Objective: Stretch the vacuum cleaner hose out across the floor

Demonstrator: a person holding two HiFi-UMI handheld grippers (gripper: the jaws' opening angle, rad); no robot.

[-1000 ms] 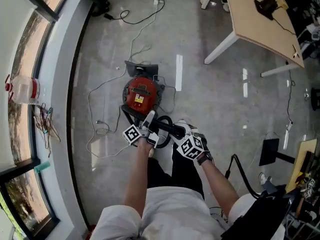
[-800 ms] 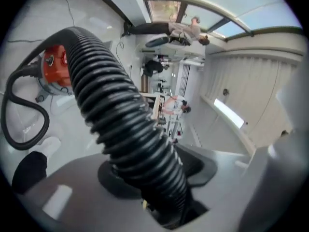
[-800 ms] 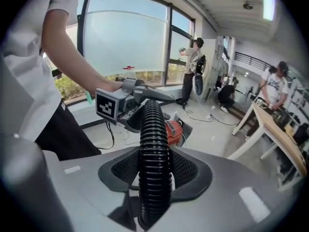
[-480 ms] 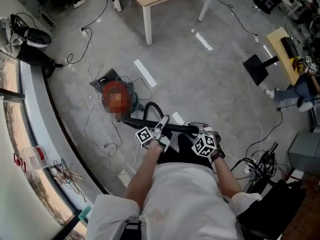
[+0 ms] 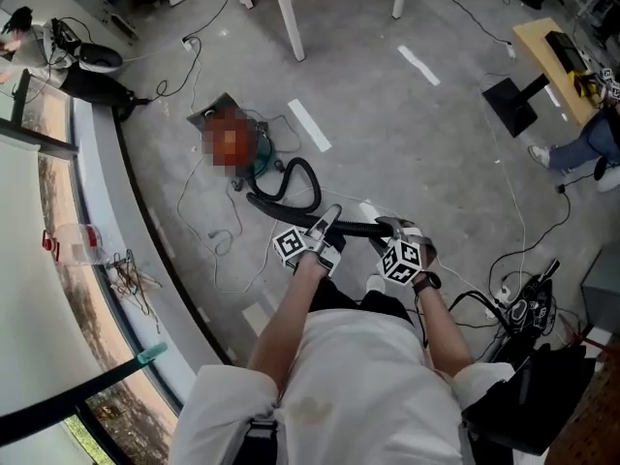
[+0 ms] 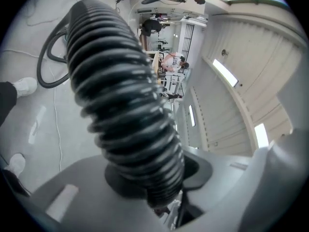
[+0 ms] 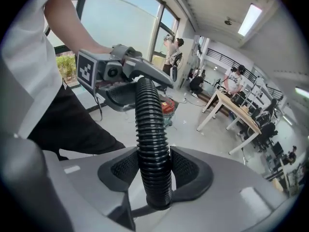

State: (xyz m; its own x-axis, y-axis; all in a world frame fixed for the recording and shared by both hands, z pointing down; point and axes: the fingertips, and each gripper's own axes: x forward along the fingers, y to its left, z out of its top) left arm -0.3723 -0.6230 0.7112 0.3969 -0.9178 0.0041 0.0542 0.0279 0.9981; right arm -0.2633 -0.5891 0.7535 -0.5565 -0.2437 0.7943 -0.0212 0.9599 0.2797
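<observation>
A red vacuum cleaner sits on the concrete floor near the window wall. Its black ribbed hose curls in one loop beside it, then runs toward me. My left gripper has the hose between its jaws, which are closing, with the pads against the ribs. My right gripper is shut on the hose's end a little to the right. In the right gripper view the hose rises from between the right gripper's pads to the left gripper. The left gripper view is mostly filled by hose.
Thin white cables trail over the floor around the vacuum. A table's white legs stand at the top. A window ledge with a plastic bottle runs along the left. A black stand, a seated person and tangled cords are at the right.
I have drawn back from the vacuum cleaner with both grippers on the hose, and the view has turned. The hose loop now lies open on the floor between the vacuum and the grippers.
</observation>
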